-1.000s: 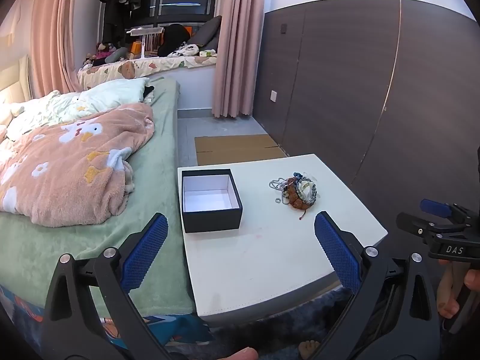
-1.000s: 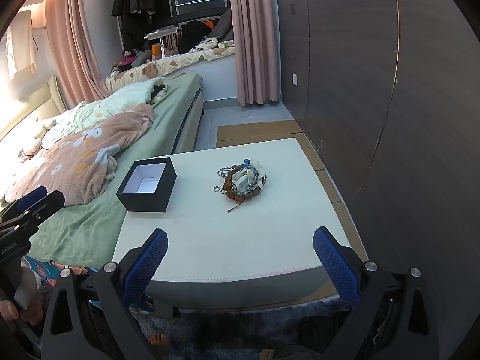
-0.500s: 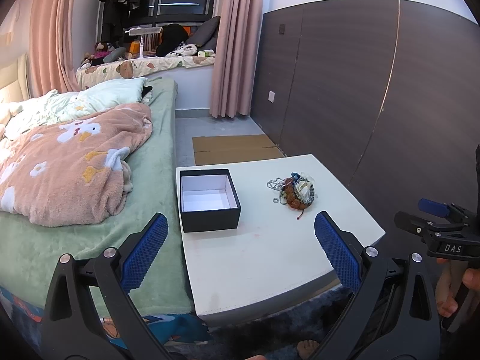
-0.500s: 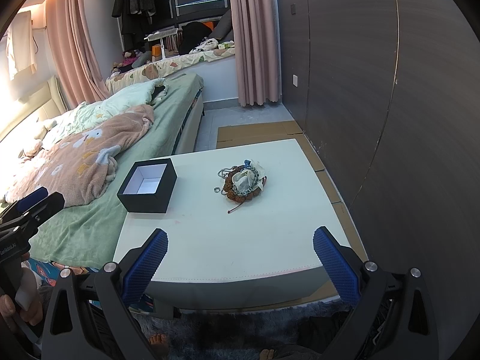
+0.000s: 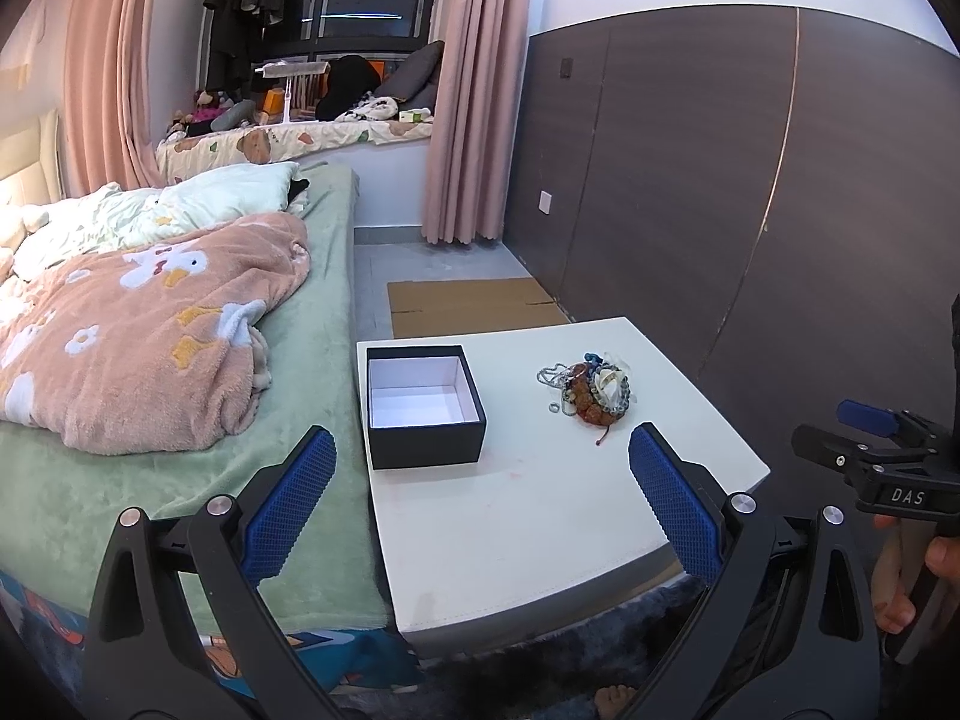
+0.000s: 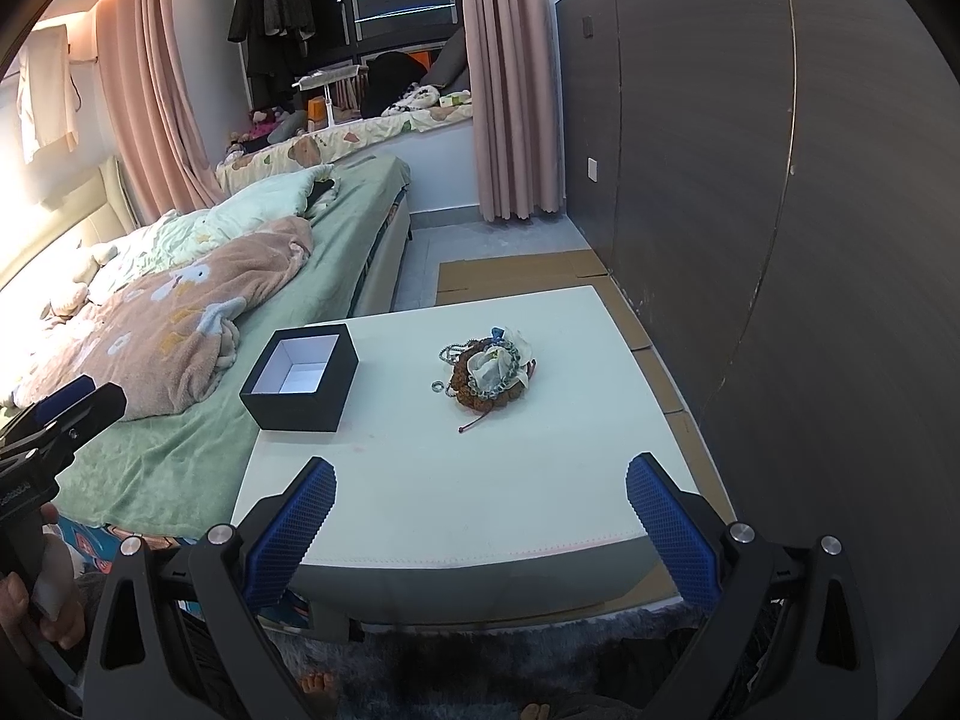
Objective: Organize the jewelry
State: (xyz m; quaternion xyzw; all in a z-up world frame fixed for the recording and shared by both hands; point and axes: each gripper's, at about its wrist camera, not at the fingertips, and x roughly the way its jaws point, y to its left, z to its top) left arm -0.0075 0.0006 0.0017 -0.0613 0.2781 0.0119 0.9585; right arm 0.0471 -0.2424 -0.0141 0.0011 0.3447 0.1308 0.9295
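Bedroom clutter frames a white padded desk beside the bed; on it a tangled heap of jewelry, beaded bracelets, chain and a loose ring, lies near an open black box with a white lining, well apart. Nothing looks sorted yet. Left claw and right claw hover spread wide and empty; next, I'd guess, comes a careful pinch of one strand.

bare table front, black box left, jewelry pile centre, open gap between
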